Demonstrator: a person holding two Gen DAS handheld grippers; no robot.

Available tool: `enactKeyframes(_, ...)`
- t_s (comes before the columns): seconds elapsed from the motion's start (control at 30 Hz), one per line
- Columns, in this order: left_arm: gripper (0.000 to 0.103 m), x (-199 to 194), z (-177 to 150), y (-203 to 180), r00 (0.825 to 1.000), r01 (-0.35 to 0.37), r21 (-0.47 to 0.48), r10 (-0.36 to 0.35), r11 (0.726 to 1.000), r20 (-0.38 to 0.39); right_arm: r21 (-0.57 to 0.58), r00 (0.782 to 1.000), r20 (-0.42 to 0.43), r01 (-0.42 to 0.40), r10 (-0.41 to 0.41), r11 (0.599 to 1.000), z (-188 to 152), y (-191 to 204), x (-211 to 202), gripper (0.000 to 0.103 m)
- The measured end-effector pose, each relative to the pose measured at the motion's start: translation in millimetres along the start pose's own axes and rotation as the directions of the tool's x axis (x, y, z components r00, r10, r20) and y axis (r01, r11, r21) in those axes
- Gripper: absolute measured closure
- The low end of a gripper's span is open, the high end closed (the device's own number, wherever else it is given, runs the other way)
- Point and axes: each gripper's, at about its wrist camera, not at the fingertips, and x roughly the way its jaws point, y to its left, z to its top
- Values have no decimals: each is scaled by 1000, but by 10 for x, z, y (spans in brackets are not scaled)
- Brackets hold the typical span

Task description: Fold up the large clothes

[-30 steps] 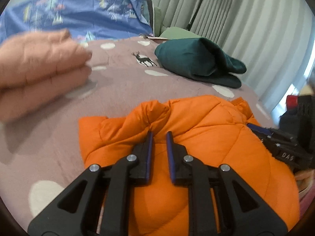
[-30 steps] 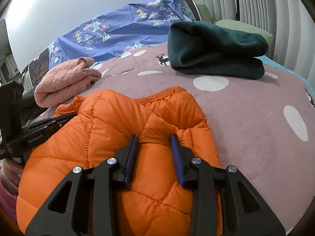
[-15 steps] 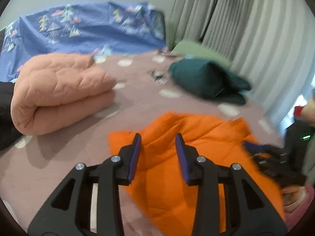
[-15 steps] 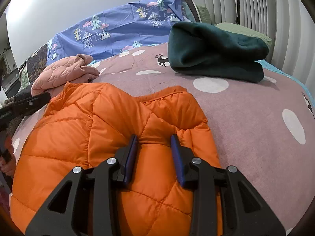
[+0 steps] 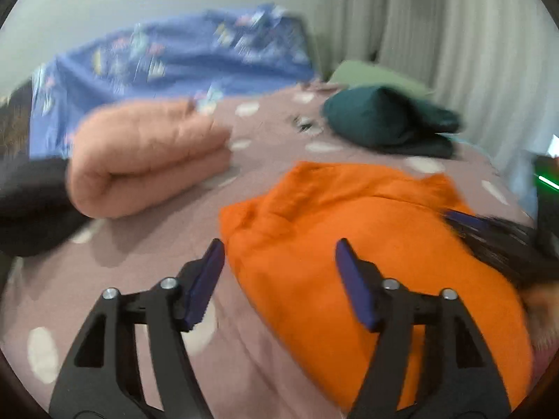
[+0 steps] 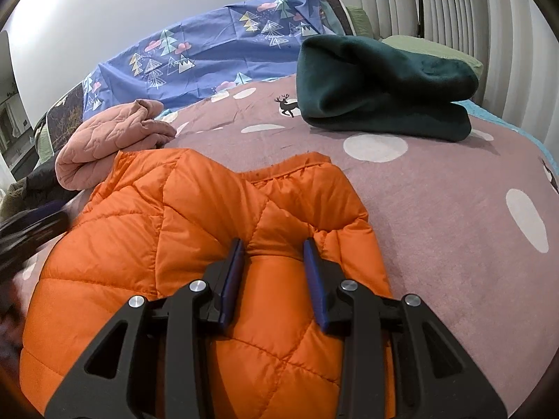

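Since the orange puffer jacket [image 6: 216, 265] is quilted and air-filled, it should handle light, soft and springy, with a slick shell likely to slide and puff back open; best hold looks like a pinched ridge of fabric near a hem or collar edge, not the flat panel; it lies folded on the mauve spotted bed cover [image 6: 454, 209], near the front edge, with the pink quilted roll [image 5: 146, 160] to the left and the dark green bundle [image 6: 380, 87] well behind; right gripper [image 6: 274, 251] is clenched on a raised fold of the jacket, unchanged from a second ago; left gripper [image 5: 279, 255] differs: earlier its jaws pinched the jacket edge, now they have just been opening, nothing is gripped between them, and it has lifted back off the cloth; left view blurred.
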Motion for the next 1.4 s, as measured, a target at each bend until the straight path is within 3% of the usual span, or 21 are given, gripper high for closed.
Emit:
enactKeyframes(0.1,27,-588,-355,-243,999,52,79,-53,995,4,-1,1000,8,0,0,1000,-7,6,-19,68)
enactKeyframes(0.23,22,-1032,-891,-603,990,129,174,-119,976,-71,-3,1000,15,1,-1,1000,-13,14,-36,67)
enactKeyframes(0.33,21,-1106,-1151,-854,985,156,213,-136,965,-105,-11,1000,22,10,-10,1000,-19,36,-49,67)
enactKeyframes(0.47,21,-914,-1211,-1114,981,160,218,-130,963,-143,-11,1000,24,10,-10,1000,-21,38,-52,66)
enactKeyframes(0.5,21,-886,-1198,-1161,985,137,226,-110,964,-130,-9,1000,24,9,-9,1000,-22,40,-52,66)
enactKeyframes(0.53,21,-825,-1169,-1205,994,44,239,-19,970,-105,-8,1000,23,8,-7,1000,-23,42,-53,66)
enactKeyframes(0.57,21,-792,-1151,-1215,996,-5,237,27,972,-90,-8,1000,24,8,-8,1000,-23,43,-52,66)
enactKeyframes(0.67,20,-752,-1091,-1118,994,-22,172,40,985,-98,1,1000,23,2,-2,1000,-28,30,-52,66)
enactKeyframes(0.8,19,-745,-1324,-1044,976,-158,285,192,945,-98,7,1000,24,-10,10,1000,-30,13,-49,66)
enactKeyframes(0.97,19,-832,-1399,-946,974,-135,258,176,957,-144,-3,1000,28,-6,6,1000,-27,30,-58,66)
enactKeyframes(1.0,22,-858,-1396,-955,973,-126,260,170,957,-154,-4,1000,29,-4,5,1000,-26,32,-62,66)
enactKeyframes(1.03,27,-920,-1370,-938,976,-74,246,121,966,-182,-6,1000,29,0,0,1000,-24,36,-63,65)
enactKeyframes(1.1,58,-1056,-1330,-907,972,72,198,-24,978,-233,-9,999,38,1,-1,1000,-24,41,-59,64)
enactKeyframes(1.13,65,-1160,-1255,-843,960,168,159,-125,973,-249,-8,999,37,0,0,1000,-22,42,-56,64)
enactKeyframes(1.17,75,-1262,-1160,-783,954,222,139,-186,965,-233,-8,999,37,0,1,1000,-22,43,-55,64)
enactKeyframes(1.2,78,-1363,-1041,-725,956,248,131,-221,960,-195,-8,999,38,0,0,1000,-22,47,-54,64)
enactKeyframes(1.3,78,-1463,-746,-612,973,227,126,-219,966,-79,-9,999,39,1,-1,1000,-22,44,-56,64)
enactKeyframes(1.4,78,-1128,-439,-504,989,149,102,-150,984,2,-8,999,39,-1,1,1000,-17,39,-50,64)
